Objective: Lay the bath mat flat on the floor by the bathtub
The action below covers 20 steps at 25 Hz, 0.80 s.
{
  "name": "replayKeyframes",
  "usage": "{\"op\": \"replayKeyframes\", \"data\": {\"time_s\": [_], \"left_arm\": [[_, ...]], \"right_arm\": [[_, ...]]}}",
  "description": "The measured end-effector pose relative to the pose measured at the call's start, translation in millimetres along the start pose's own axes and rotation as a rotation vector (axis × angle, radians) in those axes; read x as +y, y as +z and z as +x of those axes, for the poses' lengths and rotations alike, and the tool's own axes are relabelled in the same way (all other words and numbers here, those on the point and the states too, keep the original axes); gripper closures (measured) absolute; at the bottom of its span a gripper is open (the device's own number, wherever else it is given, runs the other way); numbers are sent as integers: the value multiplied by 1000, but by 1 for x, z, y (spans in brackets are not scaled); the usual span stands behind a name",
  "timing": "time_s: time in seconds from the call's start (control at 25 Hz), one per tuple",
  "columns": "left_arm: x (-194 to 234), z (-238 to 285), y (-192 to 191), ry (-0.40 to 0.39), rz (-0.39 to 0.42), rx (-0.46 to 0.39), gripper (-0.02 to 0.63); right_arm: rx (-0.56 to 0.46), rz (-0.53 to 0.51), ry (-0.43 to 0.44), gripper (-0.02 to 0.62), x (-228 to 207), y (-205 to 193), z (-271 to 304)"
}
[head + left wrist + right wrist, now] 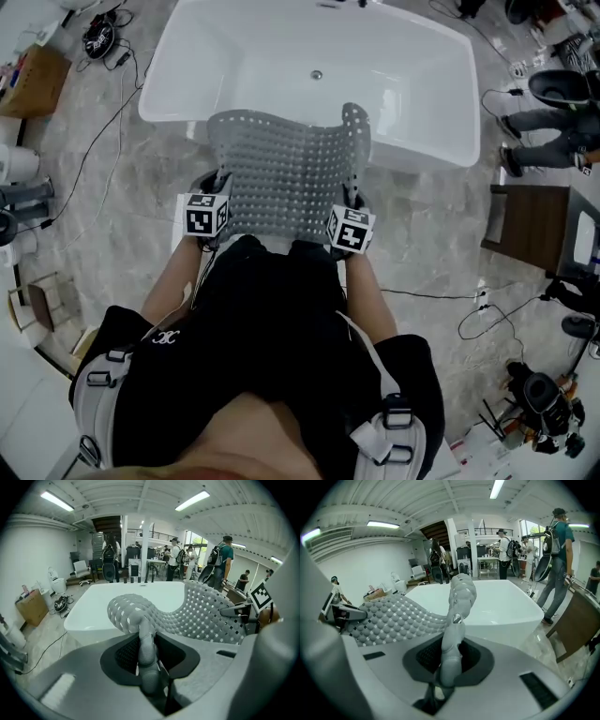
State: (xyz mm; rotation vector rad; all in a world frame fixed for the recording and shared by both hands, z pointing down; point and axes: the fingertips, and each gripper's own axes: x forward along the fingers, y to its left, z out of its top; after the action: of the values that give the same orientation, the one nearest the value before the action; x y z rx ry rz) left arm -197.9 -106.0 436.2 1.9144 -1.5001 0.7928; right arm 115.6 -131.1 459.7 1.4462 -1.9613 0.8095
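Both tongs are clamped on the bath mat (281, 173); the left tongs (146, 651) pinch a bunched fold of its near left corner, and the right tongs (451, 656) stand narrow, nipping its thin near right edge; the mat hangs between them above the floor (422, 216), in front of the person, its far edge reaching the near rim of the bathtub (281, 56); whether it rests on that rim I cannot tell; the far right corner curls upward. Full of holes and sagging in the middle, the mat looks soft, rubbery and light, so it will likely flop and fold rather than stay flat; a hold at the two near corners, kept well apart, seems best to stretch it out; the bunched left corner may need smoothing.
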Motion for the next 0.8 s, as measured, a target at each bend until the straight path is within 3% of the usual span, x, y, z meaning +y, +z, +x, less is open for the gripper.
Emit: {"op": "replayKeyframes", "data": {"time_s": [0.4, 0.6, 0.8], "left_arm": [[46, 19, -82, -44, -85, 168, 506], [66, 48, -130, -38, -60, 249, 506], [72, 117, -185, -40, -25, 290, 506]], "right_arm": [[153, 63, -3, 555, 34, -84, 27], [221, 128, -32, 552, 38, -138, 52], [290, 166, -68, 552, 29, -205, 108]]}}
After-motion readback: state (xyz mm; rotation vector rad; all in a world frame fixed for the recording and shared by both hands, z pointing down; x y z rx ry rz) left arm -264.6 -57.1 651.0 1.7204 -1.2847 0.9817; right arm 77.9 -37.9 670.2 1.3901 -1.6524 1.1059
